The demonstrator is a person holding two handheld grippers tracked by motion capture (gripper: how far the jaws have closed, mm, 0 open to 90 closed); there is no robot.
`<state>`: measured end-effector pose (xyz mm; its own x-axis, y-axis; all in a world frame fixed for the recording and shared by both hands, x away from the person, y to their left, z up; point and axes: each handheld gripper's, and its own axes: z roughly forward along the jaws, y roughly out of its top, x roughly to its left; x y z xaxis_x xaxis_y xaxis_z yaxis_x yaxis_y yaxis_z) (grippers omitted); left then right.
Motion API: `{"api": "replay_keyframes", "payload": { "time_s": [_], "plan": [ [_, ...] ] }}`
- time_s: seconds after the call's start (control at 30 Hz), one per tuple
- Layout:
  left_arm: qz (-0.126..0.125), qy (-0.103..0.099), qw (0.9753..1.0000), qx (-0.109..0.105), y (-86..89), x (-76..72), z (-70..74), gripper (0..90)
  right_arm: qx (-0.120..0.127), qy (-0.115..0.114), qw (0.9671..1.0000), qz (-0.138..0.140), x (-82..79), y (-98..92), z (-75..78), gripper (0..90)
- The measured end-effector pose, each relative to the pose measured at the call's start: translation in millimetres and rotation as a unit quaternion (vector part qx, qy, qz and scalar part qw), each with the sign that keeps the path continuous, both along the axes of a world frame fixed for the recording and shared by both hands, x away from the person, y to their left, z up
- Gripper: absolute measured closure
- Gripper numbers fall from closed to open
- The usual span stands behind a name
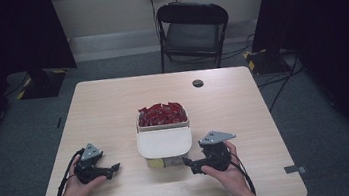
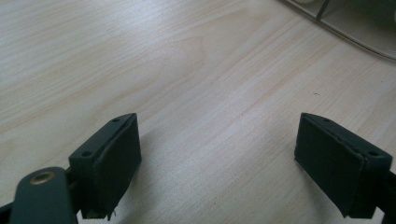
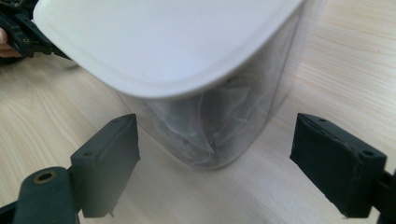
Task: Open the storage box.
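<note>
- The left tool [image 1: 113, 168] rests low on the counter [image 1: 113, 105], jaws wide apart and empty, just left of the box.
- The right tool [image 1: 189, 163] sits opposite, jaws also spread, aimed at the box's near corner.
- Between them stands a clear plastic box [image 1: 166, 160] with a white lid [image 1: 164, 142] half over it. It looks light, stiff and smooth, so likely slippery; gripping the lid's near edge seems safest.
- Behind, red packets [image 1: 162, 113] fill the uncovered part, probably soft wrappers.
</note>
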<state>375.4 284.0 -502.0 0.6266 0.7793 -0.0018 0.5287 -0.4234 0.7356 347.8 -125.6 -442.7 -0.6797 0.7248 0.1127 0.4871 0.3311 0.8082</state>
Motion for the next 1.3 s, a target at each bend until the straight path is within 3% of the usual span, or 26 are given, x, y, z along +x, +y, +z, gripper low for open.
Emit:
{"api": "replay_keyframes", "payload": {
  "time_s": [0.2,1.3],
  "plan": [
    [0.000,0.000,1.0000,0.000,0.0,0.0,0.0,14.0,0.001,0.000,1.0000,0.001,5.4,6.7,-0.3,14.7],
    [0.000,0.000,1.0000,0.000,0.0,0.0,0.0,14.0,0.030,-0.020,0.9993,-0.010,12.6,-0.6,23.1,14.3]
  ]
}}
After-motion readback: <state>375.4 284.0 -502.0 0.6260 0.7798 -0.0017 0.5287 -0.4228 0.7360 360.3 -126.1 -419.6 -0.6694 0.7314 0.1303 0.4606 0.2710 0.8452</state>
